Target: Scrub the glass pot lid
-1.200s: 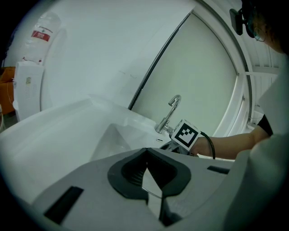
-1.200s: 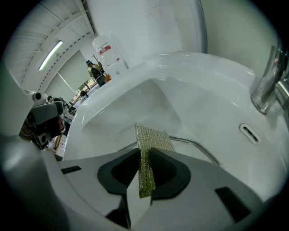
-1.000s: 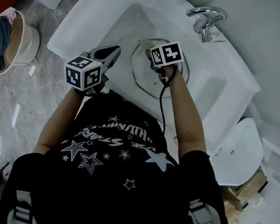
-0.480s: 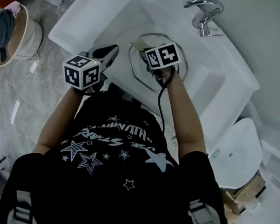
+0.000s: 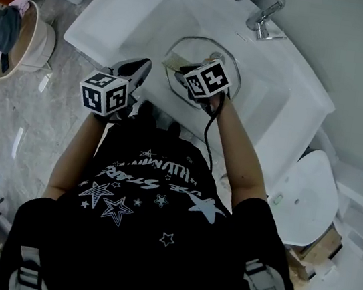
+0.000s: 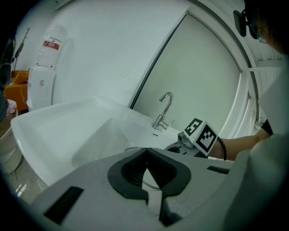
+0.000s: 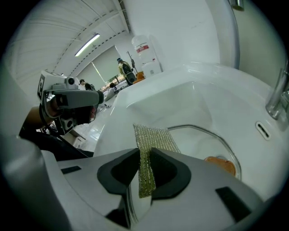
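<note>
Sink [image 5: 120,10], white and deep, is the biggest thing in view, with its faucet [image 5: 259,7] at the far rim. Glass pot lid [image 5: 197,50] lies flat on the basin floor. The walls around it probably keep it from sliding far, so no second grip seems needed. Being round, it has no long axis. Its broad face points up toward the head camera, though I cannot tell which side is up.

Right tongs [image 7: 144,155] reach down over the lid, clenched on a gold mesh scrub pad [image 7: 151,140]. The pad is pinched on edge between the 2 jaws, its long axis running straight out along them. Its free end spreads wide and appears to rest at the lid's rim, a hold that should let the arm press and sweep.

Left tongs [image 6: 145,153] hang by the sink's near rim, jaws pressed together on nothing, apparently kept out of the way.
</note>
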